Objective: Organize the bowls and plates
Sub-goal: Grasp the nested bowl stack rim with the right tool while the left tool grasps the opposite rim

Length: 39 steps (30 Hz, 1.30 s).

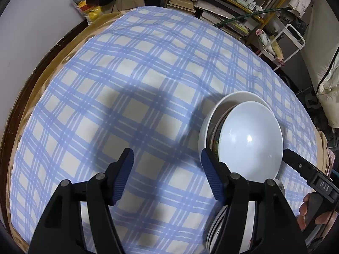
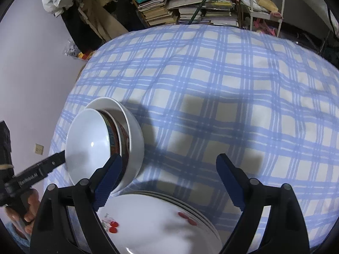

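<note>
**Bowls nested and plates stacked on the checked desk**

A cluttered room is seen behind the desk: a bookshelf with piled books and a white wire rack. The desk is covered by a blue-and-white checked cloth, and its brown edge is visible at 9 o'clock in the left wrist view.

The left claw is held open, with its blue pads wide apart and nothing between them. The right claw is open as well, and it is empty.

A nest of bowls is placed on the cloth, at 4 o'clock in the left wrist view and at 8 o'clock in the right wrist view. It is made of a large white outer bowl, a bowl with a red and green patterned rim inside it, and a white bowl on top. The nest appears just beside one finger of each claw; whether it is touched cannot be told.

A stack of plates with red cherry prints is seen at 6 o'clock under the right claw, just beside the bowls. In the left wrist view the plate edges are partly hidden behind the right finger.
</note>
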### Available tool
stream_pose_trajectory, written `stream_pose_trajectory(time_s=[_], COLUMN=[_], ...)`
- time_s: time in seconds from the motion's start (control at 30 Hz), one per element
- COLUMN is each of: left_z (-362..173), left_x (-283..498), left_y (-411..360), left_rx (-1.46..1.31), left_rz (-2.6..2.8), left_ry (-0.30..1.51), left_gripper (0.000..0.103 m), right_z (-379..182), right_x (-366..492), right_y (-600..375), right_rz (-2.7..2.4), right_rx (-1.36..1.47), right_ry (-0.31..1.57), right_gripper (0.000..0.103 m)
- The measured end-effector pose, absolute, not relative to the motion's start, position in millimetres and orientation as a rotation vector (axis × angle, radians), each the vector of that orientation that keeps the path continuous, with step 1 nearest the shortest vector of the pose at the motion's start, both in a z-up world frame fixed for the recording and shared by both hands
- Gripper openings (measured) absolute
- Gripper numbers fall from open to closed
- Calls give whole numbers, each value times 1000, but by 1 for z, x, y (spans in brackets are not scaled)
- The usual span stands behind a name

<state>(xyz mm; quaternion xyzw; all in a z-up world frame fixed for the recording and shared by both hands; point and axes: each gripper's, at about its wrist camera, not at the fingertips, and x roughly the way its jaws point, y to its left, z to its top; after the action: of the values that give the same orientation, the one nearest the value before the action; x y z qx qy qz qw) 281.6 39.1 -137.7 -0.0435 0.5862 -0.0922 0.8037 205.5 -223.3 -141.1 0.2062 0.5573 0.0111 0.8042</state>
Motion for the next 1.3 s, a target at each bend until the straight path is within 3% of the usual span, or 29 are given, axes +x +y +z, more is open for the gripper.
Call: stream_pose_trajectory(time_s=[1.3], left_z=[-142], left_x=[303], left_y=[28], left_rx=[-85], left_rz=[-191], left_ry=[1231], left_gripper=[65], right_z=[-154], right_x=[226], right_y=[-219], right_rz=[24], right_rx=[379], right_ry=[1253], right_gripper=[95])
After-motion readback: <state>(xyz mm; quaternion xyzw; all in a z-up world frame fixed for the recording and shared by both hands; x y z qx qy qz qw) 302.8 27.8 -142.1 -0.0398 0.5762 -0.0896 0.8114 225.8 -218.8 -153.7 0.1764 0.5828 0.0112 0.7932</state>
